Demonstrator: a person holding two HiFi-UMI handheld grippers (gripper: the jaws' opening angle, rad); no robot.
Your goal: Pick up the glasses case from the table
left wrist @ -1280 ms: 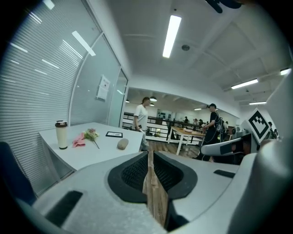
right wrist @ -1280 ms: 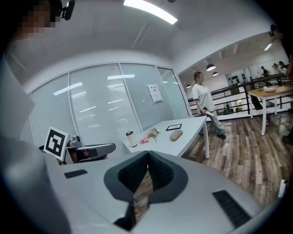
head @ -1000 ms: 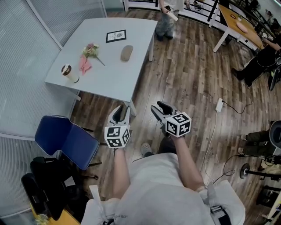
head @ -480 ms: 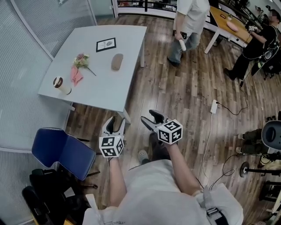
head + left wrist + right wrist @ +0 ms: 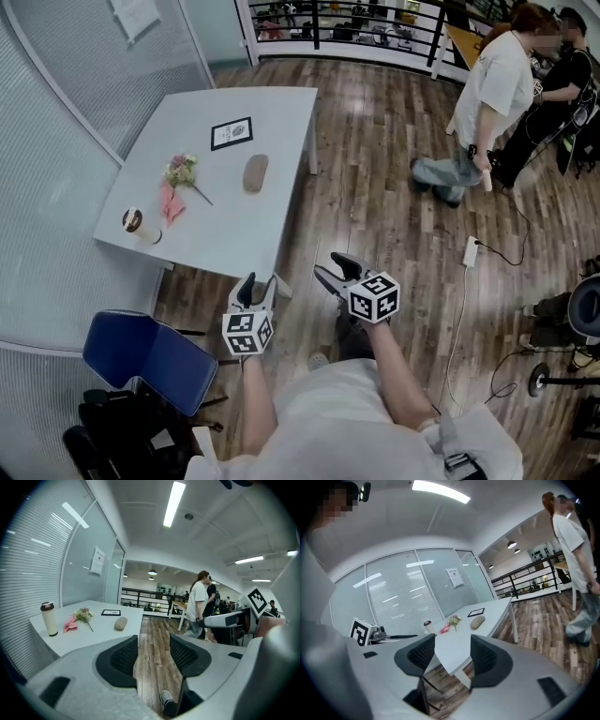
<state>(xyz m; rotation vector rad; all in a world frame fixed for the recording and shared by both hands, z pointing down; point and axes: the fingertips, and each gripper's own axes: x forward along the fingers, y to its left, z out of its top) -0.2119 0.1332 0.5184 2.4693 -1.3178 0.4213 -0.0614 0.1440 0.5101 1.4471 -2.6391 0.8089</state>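
A tan oval glasses case (image 5: 255, 172) lies near the middle of the white table (image 5: 244, 246); it also shows as a small tan glasses case (image 5: 121, 623) in the left gripper view and as a glasses case (image 5: 477, 622) in the right gripper view. My left gripper (image 5: 256, 286) hovers just off the table's near corner, jaws apart and empty. My right gripper (image 5: 337, 271) is held over the wooden floor to its right, open with nothing between the jaws. Both are well short of the case.
On the table stand a paper coffee cup (image 5: 137, 223), a pink cloth with a small flower sprig (image 5: 178, 187) and a framed card (image 5: 232, 133). A blue chair (image 5: 141, 356) sits at the lower left. Two people (image 5: 487, 112) stand at the right; a cable and power strip (image 5: 471, 251) lie on the floor.
Both grippers have opened wider and shifted towards the table. The head view has swung, so the table sits lower in the frame, and a person has walked from the table's far end to the right.
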